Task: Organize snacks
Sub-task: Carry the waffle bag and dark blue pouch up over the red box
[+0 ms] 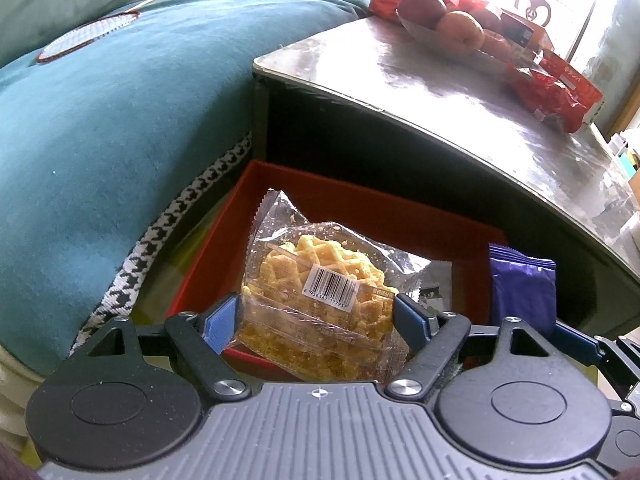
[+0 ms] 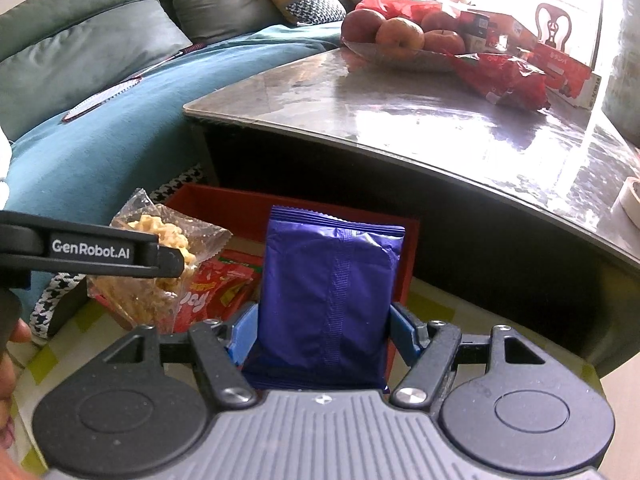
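Left wrist view: clear snack packet (image 1: 320,292) clamped between both fingers (image 1: 218,326).

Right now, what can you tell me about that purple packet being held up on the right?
The purple packet is a glossy foil-like pouch, shown from its back: a ribbed seam runs down the middle and the top edge is crimped with a zigzag cut. It looks sealed and slightly puffed. It stands upright, pinched at both sides by the blue pads of the right gripper, held above the red box beside the low table. No printing is visible on this side.
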`<state>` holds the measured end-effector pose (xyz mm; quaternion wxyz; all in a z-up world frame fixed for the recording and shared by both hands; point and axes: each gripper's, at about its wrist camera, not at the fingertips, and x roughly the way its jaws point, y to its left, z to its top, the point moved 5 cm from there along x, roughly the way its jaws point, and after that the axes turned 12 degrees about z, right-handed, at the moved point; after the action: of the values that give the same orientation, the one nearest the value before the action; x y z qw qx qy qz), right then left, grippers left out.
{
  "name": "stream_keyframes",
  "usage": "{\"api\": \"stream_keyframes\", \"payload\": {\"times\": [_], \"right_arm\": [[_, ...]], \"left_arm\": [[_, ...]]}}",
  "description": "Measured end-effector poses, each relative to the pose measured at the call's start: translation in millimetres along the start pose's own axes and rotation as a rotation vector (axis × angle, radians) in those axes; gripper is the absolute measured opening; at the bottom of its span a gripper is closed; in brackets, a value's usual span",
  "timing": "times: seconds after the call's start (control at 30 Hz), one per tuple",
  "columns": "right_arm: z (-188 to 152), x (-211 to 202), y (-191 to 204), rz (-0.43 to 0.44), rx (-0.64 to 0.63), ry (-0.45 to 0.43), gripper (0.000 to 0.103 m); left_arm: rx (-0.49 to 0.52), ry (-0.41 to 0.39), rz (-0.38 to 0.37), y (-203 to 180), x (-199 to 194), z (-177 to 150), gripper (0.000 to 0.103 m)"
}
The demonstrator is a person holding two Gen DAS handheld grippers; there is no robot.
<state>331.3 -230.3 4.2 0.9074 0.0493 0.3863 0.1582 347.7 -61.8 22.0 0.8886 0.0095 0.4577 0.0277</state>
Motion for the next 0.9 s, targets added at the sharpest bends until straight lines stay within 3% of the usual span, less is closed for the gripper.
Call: {"api": "stream_keyframes", "payload": {"times": [0.9], "right_arm": [[-4.3,26.7,-1.3,-0.006,0.006,0.055,0.07]], "left_arm": [[-0.01,0.036,0.032,-7.4,26.6,3.8,0.086]]}}
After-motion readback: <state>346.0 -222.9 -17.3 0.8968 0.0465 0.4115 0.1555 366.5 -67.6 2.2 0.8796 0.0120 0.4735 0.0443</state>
